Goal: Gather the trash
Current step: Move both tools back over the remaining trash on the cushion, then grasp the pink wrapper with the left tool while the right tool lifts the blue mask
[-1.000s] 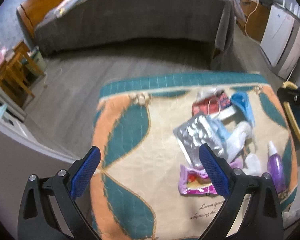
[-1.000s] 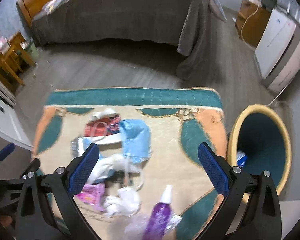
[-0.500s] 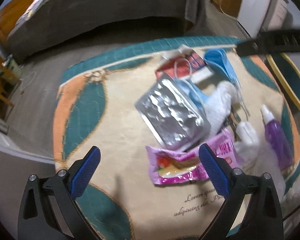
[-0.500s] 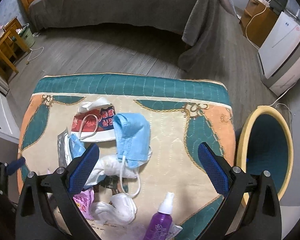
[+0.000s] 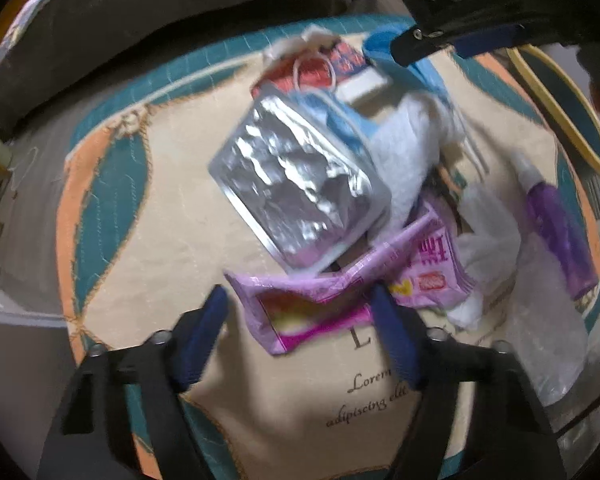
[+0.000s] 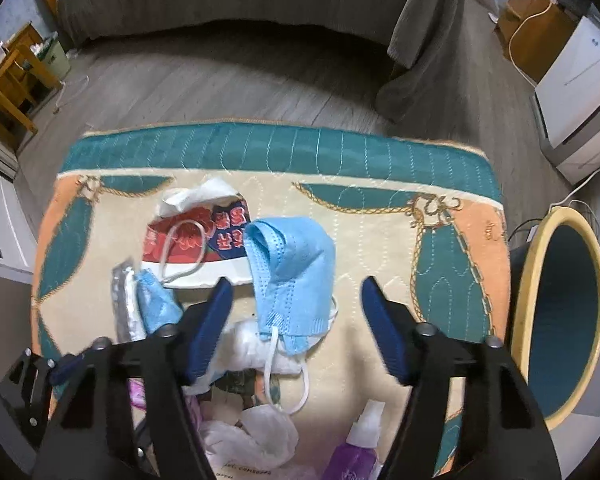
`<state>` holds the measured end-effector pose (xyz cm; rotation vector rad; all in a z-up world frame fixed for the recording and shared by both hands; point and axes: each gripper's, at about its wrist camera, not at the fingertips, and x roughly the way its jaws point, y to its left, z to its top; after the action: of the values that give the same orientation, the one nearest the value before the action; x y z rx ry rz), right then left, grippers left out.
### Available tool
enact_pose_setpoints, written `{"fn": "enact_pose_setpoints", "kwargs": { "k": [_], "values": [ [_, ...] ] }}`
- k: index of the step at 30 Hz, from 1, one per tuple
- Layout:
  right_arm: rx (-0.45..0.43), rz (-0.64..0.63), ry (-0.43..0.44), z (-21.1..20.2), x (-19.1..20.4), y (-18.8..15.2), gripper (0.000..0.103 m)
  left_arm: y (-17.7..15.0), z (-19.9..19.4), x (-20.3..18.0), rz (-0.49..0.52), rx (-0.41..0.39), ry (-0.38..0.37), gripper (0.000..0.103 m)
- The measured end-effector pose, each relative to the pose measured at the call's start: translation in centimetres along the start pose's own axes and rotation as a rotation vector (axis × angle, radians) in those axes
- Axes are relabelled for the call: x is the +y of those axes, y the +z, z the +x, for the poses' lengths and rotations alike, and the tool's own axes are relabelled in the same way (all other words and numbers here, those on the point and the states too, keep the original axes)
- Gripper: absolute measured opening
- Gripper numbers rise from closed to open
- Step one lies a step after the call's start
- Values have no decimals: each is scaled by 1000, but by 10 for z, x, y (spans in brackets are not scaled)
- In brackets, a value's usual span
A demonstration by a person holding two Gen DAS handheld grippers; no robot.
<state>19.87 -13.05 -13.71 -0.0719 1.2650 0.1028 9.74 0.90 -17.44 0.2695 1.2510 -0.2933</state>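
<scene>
1. The left gripper (image 5: pixel 298 312) had its jaws half-spread and had just been closing; the pink snack wrapper (image 5: pixel 340 300) lay between the blue pads, though motion blur hid whether either pad pressed it; I judged it not yet gripped
2. The right gripper (image 6: pixel 296 300) likewise stood partly open, its jaws having just been narrowing; the blue face mask (image 6: pixel 292 272) lay between and just beyond the fingertips, untouched as far as could be seen
3. Just past the wrapper lay a crumpled silver foil pouch (image 5: pixel 296 184); beside it white tissue (image 5: pixel 404 152), a second blue mask, and a red printed packet (image 6: pixel 196 240) with a loose ear loop across it
4. A purple spray bottle (image 5: pixel 556 232) lay near the pile's edge; whether it counted as trash I could not tell
5. All of it rested on a quilted teal, orange and cream mat (image 6: pixel 380 152); the yellow-rimmed bin (image 6: pixel 560 312) stood just off the mat's edge, on the right gripper's side, well apart from the wrapper
6. The step in hand looked like the pinch itself, each hand taking one piece; the next move called for closing fully on thin, limp material close to the mat without snagging the quilt, then lifting clear; the mask's dangling loop might drag the tissue along
</scene>
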Motion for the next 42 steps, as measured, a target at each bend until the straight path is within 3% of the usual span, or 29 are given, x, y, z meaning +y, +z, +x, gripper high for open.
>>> {"fn": "enact_pose_setpoints", "kwargs": {
  "k": [3, 7, 10, 14, 29, 33, 42],
  "values": [
    [31, -3, 7, 12, 2, 2, 48, -3, -2, -5, 25, -8, -15, 56],
    [76, -16, -2, 23, 3, 2, 26, -9, -7, -14, 34, -9, -32, 42],
    [75, -1, 16, 17, 0, 1, 19, -11, -12, -18, 56, -11, -51, 21],
    [49, -7, 20, 0, -3, -1, 13, -6, -33, -30, 103, -70, -64, 13],
    [-144, 75, 23, -107, -59, -22, 13, -3, -115, -64, 102, -277, -88, 10],
    [-197, 123, 42, -136, -84, -35, 13, 12, -119, -66, 89, -305, -72, 10],
    [-275, 153, -36, -177, -129, -71, 13, 37, -137, -91, 96, -367, -67, 10]
  ]
}}
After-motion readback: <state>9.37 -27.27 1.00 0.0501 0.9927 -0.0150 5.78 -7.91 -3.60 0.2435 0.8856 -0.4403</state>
